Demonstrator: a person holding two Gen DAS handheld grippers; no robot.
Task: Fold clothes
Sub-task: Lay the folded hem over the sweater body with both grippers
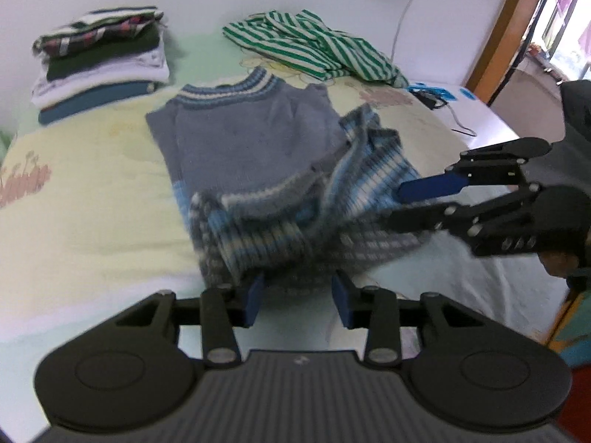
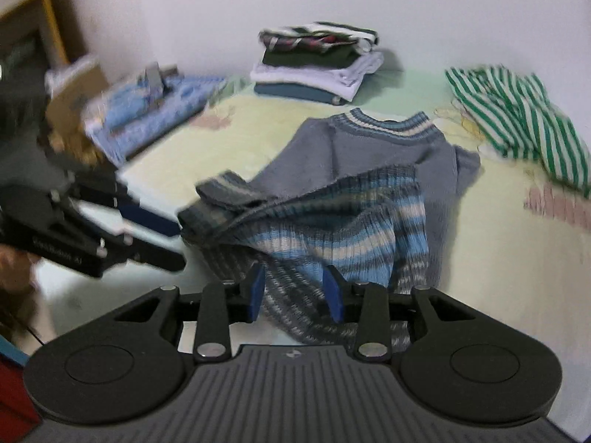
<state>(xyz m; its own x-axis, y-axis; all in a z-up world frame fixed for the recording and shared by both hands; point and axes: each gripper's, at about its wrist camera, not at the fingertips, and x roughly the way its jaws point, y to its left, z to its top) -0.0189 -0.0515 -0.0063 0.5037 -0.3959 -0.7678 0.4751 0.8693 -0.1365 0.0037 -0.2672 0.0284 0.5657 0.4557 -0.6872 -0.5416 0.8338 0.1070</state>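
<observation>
Where its hem bunches, sweater (image 1: 258, 155) rumples

The sweater (image 1: 255, 147) is mostly grey-blue, with a collar banded in blue and cream, and its ribbed hem (image 2: 332, 229) runs in light blue, cream and dark grey stripes. Behind it there's a crumpled green-and-white striped garment (image 1: 314, 44). The bedsheet (image 1: 92, 184) is pale yellow and mint with faded pink prints. The gripper pads (image 1: 255, 301) are bright blue on black frames.
</observation>
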